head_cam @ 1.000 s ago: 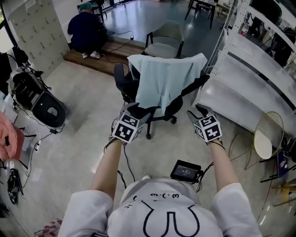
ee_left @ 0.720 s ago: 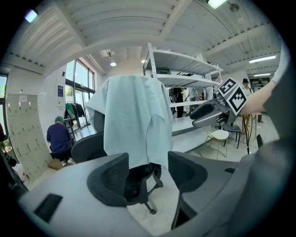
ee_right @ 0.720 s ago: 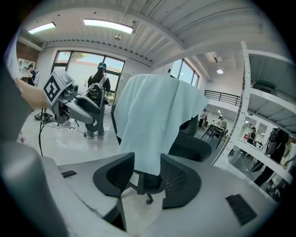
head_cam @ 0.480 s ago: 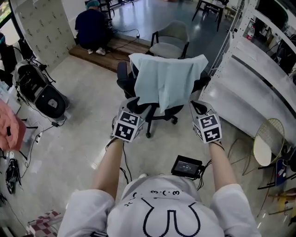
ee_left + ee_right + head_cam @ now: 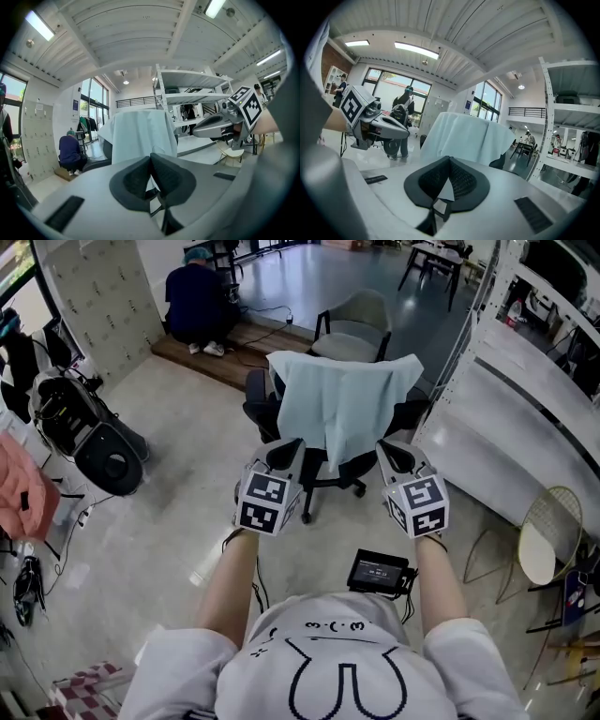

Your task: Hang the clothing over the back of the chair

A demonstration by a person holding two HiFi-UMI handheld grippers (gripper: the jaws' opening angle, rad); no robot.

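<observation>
A pale blue garment [image 5: 342, 404] hangs draped over the back of a black office chair [image 5: 258, 401], covering the backrest and falling toward the seat. Both grippers are held side by side in front of the chair, apart from the cloth. The left gripper [image 5: 286, 448] is closing; its pads [image 5: 140, 176] meet at the tip with nothing between them. The right gripper [image 5: 392, 451] is shut and empty. The left gripper view shows the garment [image 5: 138, 136] beyond the jaws and the right gripper [image 5: 211, 127] alongside. In the right gripper view the garment [image 5: 464, 136] lies ahead of the right gripper [image 5: 450, 160].
A person [image 5: 197, 301] crouches by a wooden platform at the back left. A grey chair [image 5: 352, 329] stands behind the office chair. White shelving [image 5: 506, 418] runs along the right, with a round chair [image 5: 534, 535] below. A black device [image 5: 378, 573] lies on the floor.
Both grippers have risen and drawn back from the garment's lower edge, and their jaws have gone from wide open to closed. The garment stays draped on the chair.
</observation>
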